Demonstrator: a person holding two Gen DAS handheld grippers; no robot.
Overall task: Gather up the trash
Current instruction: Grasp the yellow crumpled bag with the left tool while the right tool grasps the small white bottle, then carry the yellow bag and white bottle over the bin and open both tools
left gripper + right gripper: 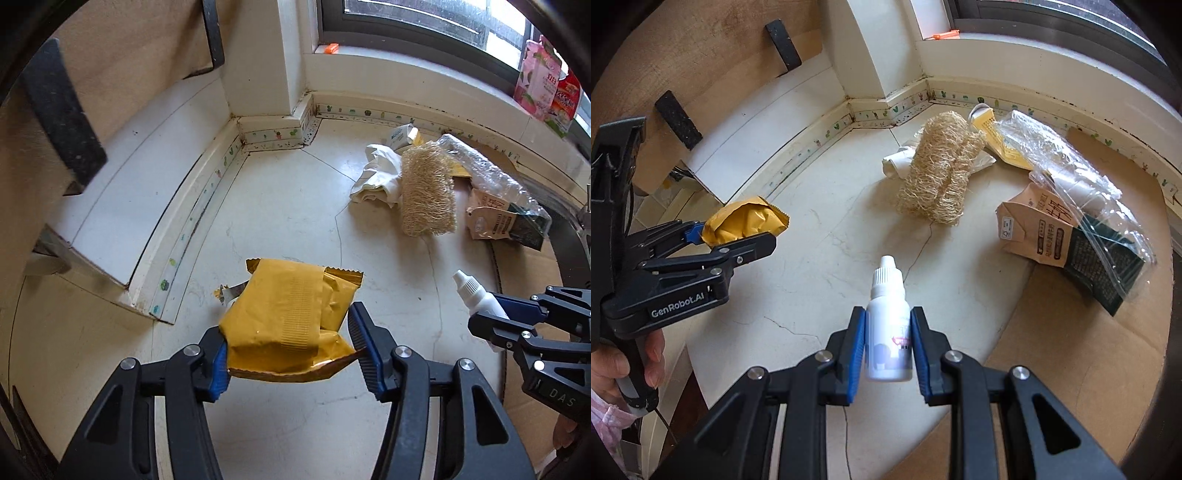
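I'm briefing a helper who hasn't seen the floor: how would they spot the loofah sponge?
Look at the pale floor below the window corner, where a heap of litter lies. The loofah sponge rests at its near left edge, on crumpled white paper. It alone is a straw-coloured, fibrous mesh.

Counted: two grippers (888,354) (737,236); one yellow wrapper (291,314); one white dropper bottle (889,325); one loofah (940,170); one brown carton (1034,230); one clear plastic bag (1067,166); one white crumpled cloth (376,177).
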